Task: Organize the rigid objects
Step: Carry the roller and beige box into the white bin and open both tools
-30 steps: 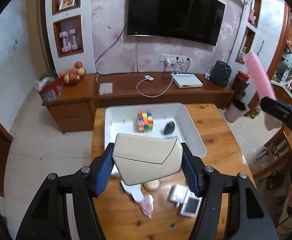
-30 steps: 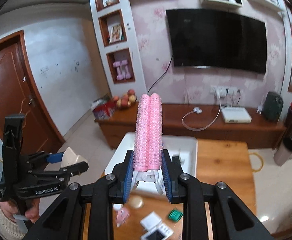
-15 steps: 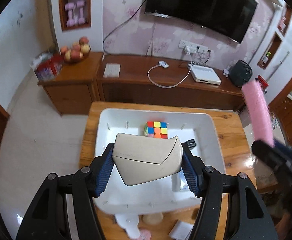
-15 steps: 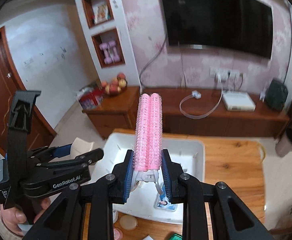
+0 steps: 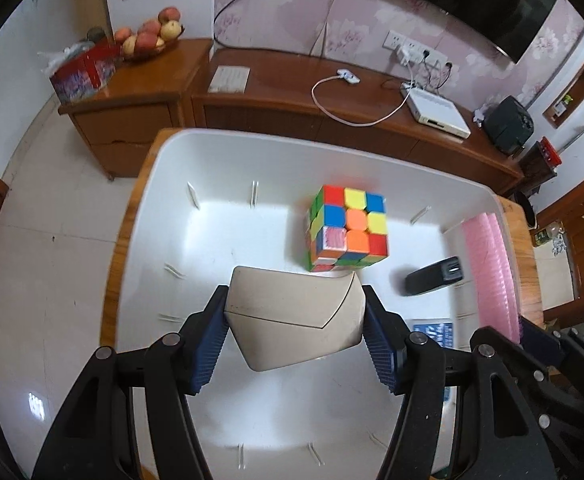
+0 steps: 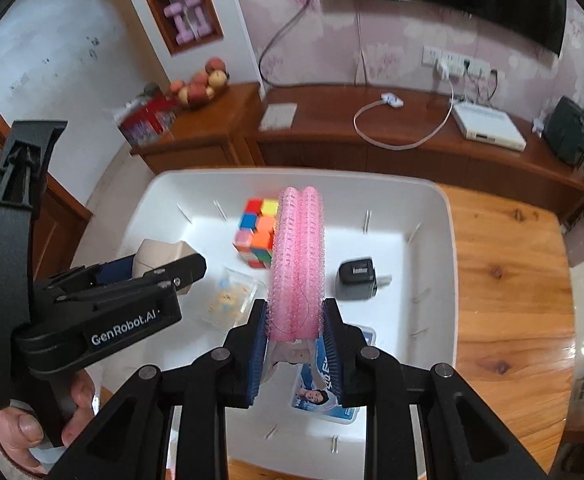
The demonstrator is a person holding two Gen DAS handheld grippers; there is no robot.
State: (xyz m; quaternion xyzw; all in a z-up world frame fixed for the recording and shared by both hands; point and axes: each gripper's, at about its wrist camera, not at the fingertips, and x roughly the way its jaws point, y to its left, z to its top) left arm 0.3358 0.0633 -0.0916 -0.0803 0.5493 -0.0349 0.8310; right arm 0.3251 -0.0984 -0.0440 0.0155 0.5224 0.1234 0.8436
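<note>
My left gripper is shut on a beige angular box and holds it over the white bin. It also shows in the right wrist view. My right gripper is shut on a pink spiky hair roller, held upright over the bin's right half; the roller shows at the right in the left wrist view. In the bin lie a colour cube, a black charger, a clear box and a blue card.
The bin sits on a wooden table. Behind it is a low wooden cabinet with a white router, a cable, a fruit bowl and a red box.
Both grippers have moved forward and down over the bin with their loads. The bin now fills the views; the table's near items have dropped out of sight.
</note>
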